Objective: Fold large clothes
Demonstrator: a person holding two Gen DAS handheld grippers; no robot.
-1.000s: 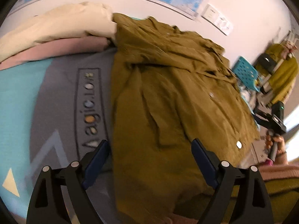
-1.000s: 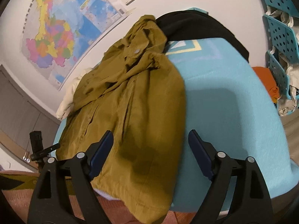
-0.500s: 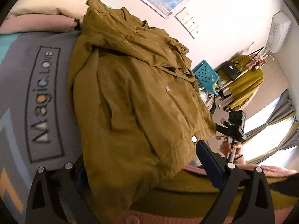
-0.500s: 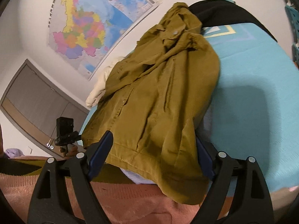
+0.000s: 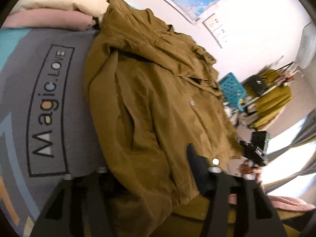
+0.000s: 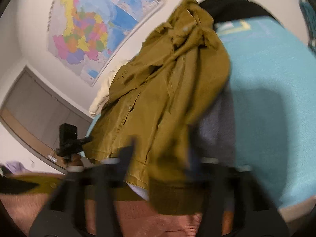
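An olive-green jacket (image 5: 158,102) lies spread on a bed, with its hem toward me. It also shows in the right wrist view (image 6: 167,90). My left gripper (image 5: 152,169) has its jaws drawn in around the hem's left part, and cloth bunches between them. My right gripper (image 6: 160,158) is blurred by motion, with its jaws closing over the hem's right corner. One left finger is hidden under the cloth.
The bedcover (image 5: 49,98) is grey with "Magic.LOVE" lettering and turquoise (image 6: 276,90) on the right. Cream and pink bedding (image 5: 59,6) lies at the far left, a black garment (image 6: 233,6) at the far end. A blue crate (image 5: 235,90) and clothes rack (image 5: 272,94) stand beside the bed.
Both grippers moved forward onto the jacket's near hem and their jaws narrowed from wide open onto the cloth. The hem has lifted and bunched.
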